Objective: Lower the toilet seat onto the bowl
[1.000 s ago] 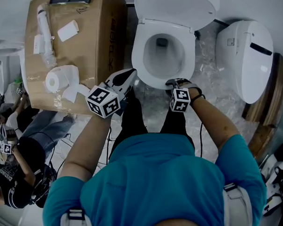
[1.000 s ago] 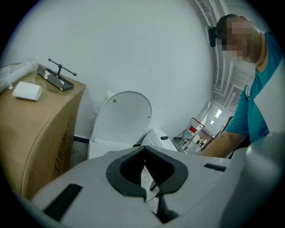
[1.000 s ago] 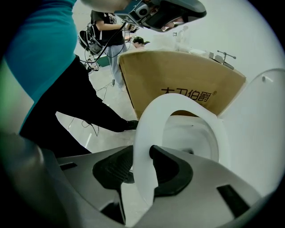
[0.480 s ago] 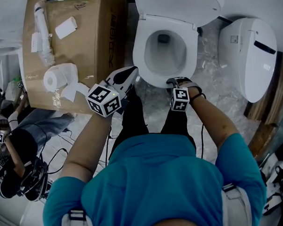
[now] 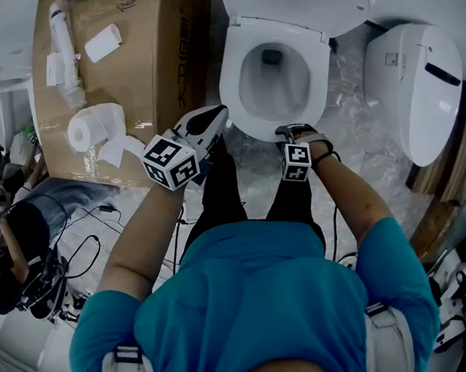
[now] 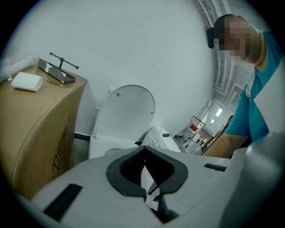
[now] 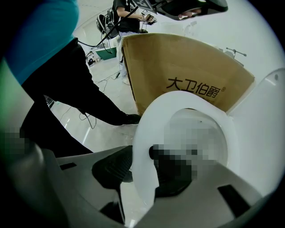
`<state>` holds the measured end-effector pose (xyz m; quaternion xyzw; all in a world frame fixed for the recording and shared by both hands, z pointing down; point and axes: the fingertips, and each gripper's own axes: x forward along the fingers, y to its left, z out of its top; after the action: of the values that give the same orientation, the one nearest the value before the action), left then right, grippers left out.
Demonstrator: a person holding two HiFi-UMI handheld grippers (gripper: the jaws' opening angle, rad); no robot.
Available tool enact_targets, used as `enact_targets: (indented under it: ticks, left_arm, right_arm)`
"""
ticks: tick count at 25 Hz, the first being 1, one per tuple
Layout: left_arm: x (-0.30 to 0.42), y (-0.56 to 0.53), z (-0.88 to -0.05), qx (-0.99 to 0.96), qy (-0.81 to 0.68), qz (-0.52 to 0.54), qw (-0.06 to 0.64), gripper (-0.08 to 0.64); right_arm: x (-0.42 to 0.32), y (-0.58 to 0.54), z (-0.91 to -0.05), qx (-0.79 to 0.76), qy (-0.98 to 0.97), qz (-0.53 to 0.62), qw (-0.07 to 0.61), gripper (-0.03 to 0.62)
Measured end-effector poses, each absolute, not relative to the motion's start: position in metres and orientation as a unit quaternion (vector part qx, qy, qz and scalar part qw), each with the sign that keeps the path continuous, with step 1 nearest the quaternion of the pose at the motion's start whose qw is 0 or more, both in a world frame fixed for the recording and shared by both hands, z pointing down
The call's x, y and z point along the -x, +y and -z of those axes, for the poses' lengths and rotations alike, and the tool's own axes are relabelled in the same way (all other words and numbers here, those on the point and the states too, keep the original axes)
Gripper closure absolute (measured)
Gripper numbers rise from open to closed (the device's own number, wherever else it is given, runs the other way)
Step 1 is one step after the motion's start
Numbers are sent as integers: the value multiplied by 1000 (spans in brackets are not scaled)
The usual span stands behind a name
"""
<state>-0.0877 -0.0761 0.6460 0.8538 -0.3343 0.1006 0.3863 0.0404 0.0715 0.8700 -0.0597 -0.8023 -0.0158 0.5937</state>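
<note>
The white toilet seat [image 5: 230,81] lies flat on the bowl [image 5: 273,85], and the lid [image 5: 302,5] stands up behind it. My right gripper [image 5: 291,129] is at the seat's front rim. In the right gripper view the seat [image 7: 147,120] passes between the jaws of the right gripper [image 7: 142,171], which are opening. My left gripper [image 5: 213,117] hovers by the bowl's front left, apart from it, shut with nothing in it. The left gripper view looks over the left gripper [image 6: 144,178] at the raised lid [image 6: 129,107].
A tall cardboard box [image 5: 147,62] stands left of the toilet, carrying a toilet paper roll [image 5: 88,127] and a white pipe piece [image 5: 61,54]. Another white toilet [image 5: 418,88] sits at the right. A seated person [image 5: 20,252] and floor cables are at far left.
Both grippers have stayed at the toilet's front and the seat remains flat. The view has drifted slightly, and the seated person at the left has slid toward the frame's edge.
</note>
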Motion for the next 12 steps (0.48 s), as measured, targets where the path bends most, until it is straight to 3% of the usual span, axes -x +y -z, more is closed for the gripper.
enact_targets:
  ticks: [12]
  left_arm:
    - [90,-77,-663,-853,-331,-107,390,555]
  right_arm:
    - [-39,79,-903,71,-795,9,603,439]
